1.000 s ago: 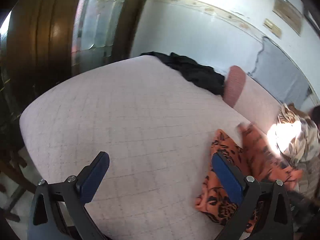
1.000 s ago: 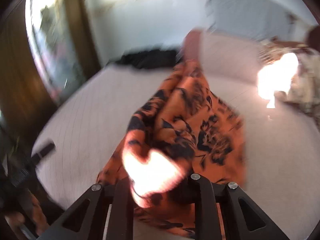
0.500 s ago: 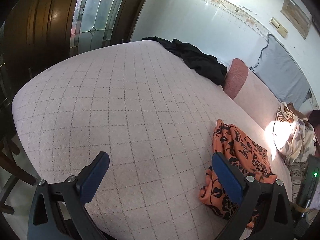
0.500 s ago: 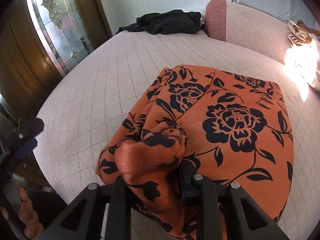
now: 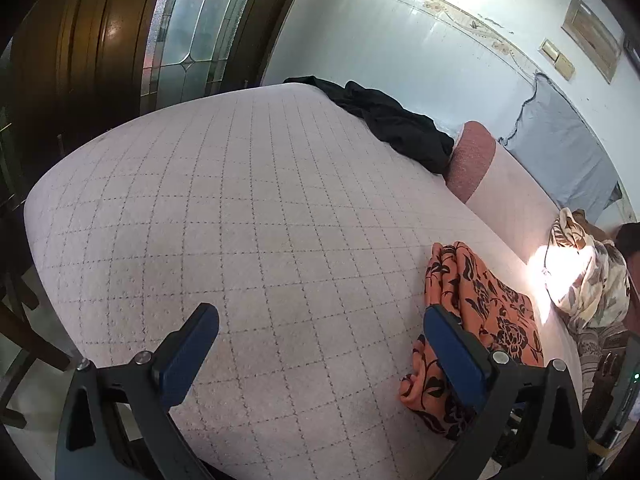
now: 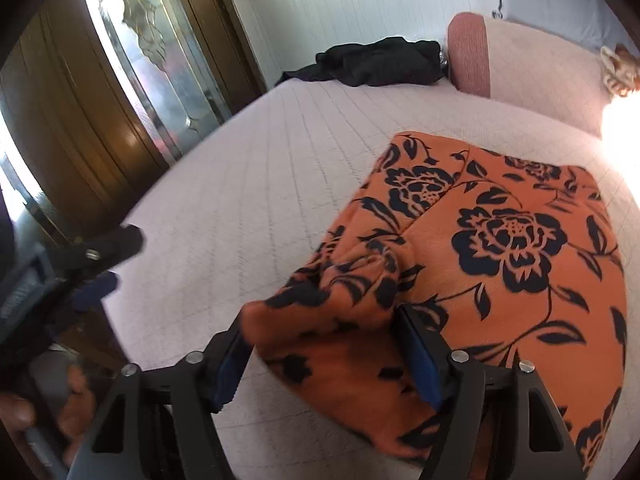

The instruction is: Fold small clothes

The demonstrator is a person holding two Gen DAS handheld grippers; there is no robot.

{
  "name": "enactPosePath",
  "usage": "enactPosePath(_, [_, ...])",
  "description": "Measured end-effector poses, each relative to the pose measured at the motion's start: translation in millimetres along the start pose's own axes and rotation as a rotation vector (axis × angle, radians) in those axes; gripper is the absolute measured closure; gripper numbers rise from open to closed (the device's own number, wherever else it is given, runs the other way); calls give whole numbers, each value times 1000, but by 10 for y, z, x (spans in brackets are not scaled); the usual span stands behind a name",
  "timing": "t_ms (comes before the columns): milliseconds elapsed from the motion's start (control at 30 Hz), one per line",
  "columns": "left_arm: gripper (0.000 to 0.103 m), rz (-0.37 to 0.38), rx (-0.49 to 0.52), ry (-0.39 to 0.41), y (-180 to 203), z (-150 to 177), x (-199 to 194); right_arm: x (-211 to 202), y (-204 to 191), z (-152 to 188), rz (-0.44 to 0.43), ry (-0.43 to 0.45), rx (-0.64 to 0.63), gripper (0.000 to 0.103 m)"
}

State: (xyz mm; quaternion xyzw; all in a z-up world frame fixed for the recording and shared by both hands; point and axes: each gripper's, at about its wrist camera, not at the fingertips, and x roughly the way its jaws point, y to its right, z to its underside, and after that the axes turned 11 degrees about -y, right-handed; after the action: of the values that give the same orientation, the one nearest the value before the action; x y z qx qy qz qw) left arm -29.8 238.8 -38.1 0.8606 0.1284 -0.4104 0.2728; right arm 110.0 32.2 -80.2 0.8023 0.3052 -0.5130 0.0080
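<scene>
An orange cloth with black flowers (image 6: 500, 248) lies folded on the pale quilted bed (image 6: 280, 168). My right gripper (image 6: 324, 344) has its jaws parted, with a bunched corner of the cloth lying loosely between them. In the left wrist view the same cloth (image 5: 480, 304) lies at the right, partly behind my right finger pad (image 5: 452, 352). My left gripper (image 5: 316, 344) is wide open and empty over the bed's near edge. The left gripper also shows at the left of the right wrist view (image 6: 104, 256).
A black garment (image 5: 396, 120) lies at the bed's far side beside a pink bolster (image 5: 472, 164). A patterned cloth heap (image 5: 588, 276) sits at the right in bright sunlight. A wooden door with leaded glass (image 5: 180, 28) stands behind the bed.
My right gripper has laid the orange cloth down on the bed and its jaws have spread apart around the bunched corner. The left gripper has stayed open over the bed edge.
</scene>
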Motion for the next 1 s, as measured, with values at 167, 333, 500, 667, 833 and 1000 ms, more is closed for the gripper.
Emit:
enactPosePath(167, [1,87,118,4,277,77,-96,-484,319,204,-72,89,111,29])
enactPosePath(333, [1,177,306,-38,794,292,-146,-919,571,572,-52,179,207,27])
enactPosePath(500, [1,87,396,-163,1159,338,194,-996,841,765,-75,199,314,27])
enactPosePath(667, [33,67,394,-257,1329,219,413,-1034,977,891,-94,213,338,27])
enactPosePath(833, [85,82,269,-369,1038,165,695,-1000,1092,927,-114,217,373,27])
enactPosePath(1000, [85,125,181,-371,728,213,731,-961,1159,944,-119,208,388,27])
